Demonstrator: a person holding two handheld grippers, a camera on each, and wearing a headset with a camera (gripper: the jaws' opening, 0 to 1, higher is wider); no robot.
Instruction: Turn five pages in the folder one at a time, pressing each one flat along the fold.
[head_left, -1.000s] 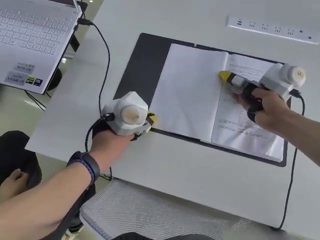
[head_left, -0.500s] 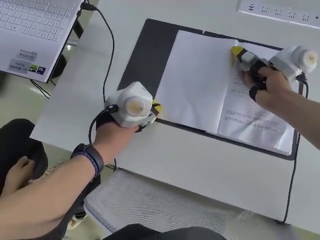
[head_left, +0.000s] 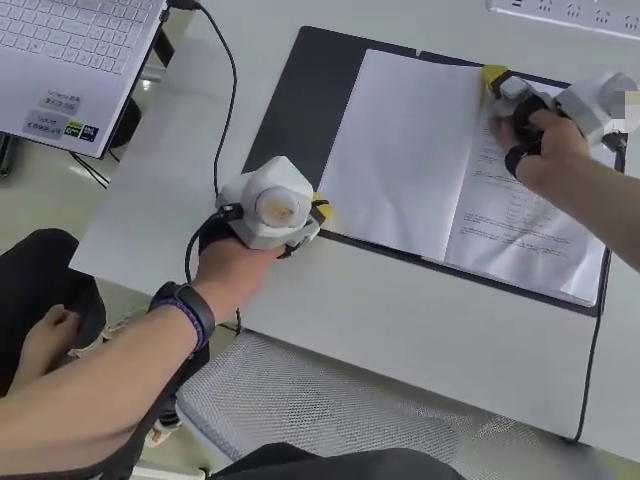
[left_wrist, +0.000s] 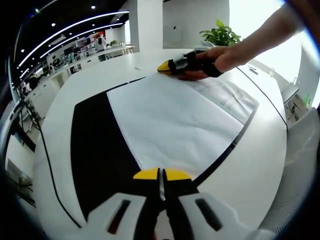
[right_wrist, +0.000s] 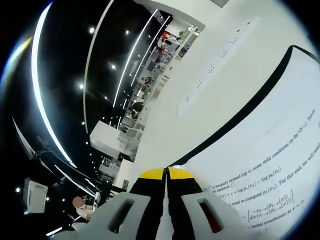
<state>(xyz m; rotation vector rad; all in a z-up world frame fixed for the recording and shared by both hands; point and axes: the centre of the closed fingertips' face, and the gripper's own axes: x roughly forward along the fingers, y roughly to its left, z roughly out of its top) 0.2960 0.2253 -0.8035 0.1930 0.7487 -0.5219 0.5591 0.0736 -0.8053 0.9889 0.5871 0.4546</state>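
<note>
The black folder (head_left: 290, 100) lies open on the white table. A blank white page (head_left: 400, 140) lies turned to the left, and a printed page (head_left: 520, 210) lies on the right. My right gripper (head_left: 493, 78) is shut, its yellow tips pressed on the paper at the far end of the fold; in the right gripper view its jaws (right_wrist: 165, 173) meet over the printed page (right_wrist: 260, 170) near the top edge. My left gripper (head_left: 318, 210) is shut, with nothing in it. In its own view, the left gripper (left_wrist: 161, 174) rests at the near edge of the folder's black cover (left_wrist: 95, 150).
A white laptop (head_left: 70, 50) sits at the far left, with a black cable (head_left: 225, 90) running past the folder. A power strip (head_left: 570, 15) lies beyond the folder. A grey mesh chair seat (head_left: 330, 410) lies below the table's near edge.
My right gripper has slid along the fold to the folder's far edge. The left gripper stays at the folder's near left edge. The head camera has shifted.
</note>
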